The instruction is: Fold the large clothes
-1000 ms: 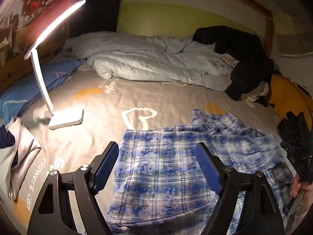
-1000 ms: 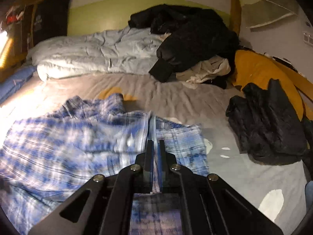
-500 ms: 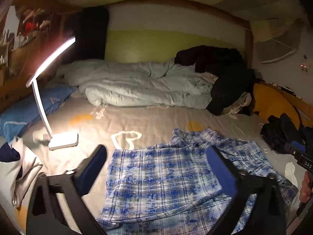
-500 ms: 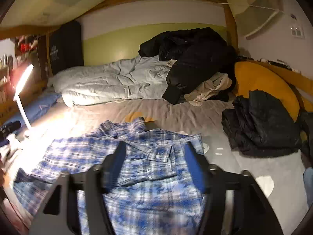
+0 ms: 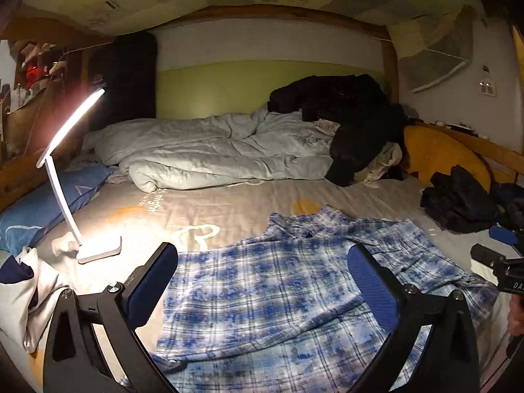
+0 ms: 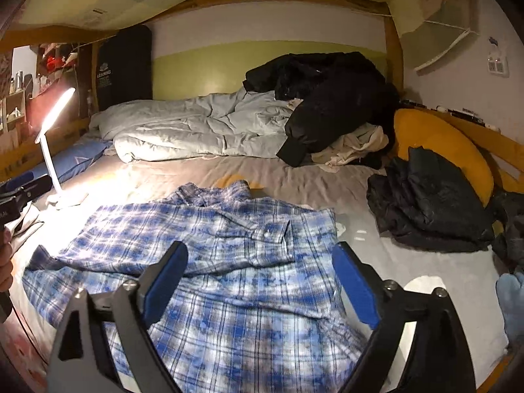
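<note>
A lamp-lit bunk bed [image 5: 229, 209] with a grey sheet fills the room, the blue plaid shirt [image 6: 229, 262] lies flat just beside the desk lamp [image 5: 75, 177], under the spread, empty left gripper [image 5: 262, 281] and the empty, opening right gripper [image 6: 258, 278].

Both handheld grippers share one build: the left gripper [image 5: 262, 281] and right gripper [image 6: 258, 278] have black angular arms with triangular cut-outs, silver screws at the joints and flat blue pads [image 6: 165, 283] lining their fingers.
</note>
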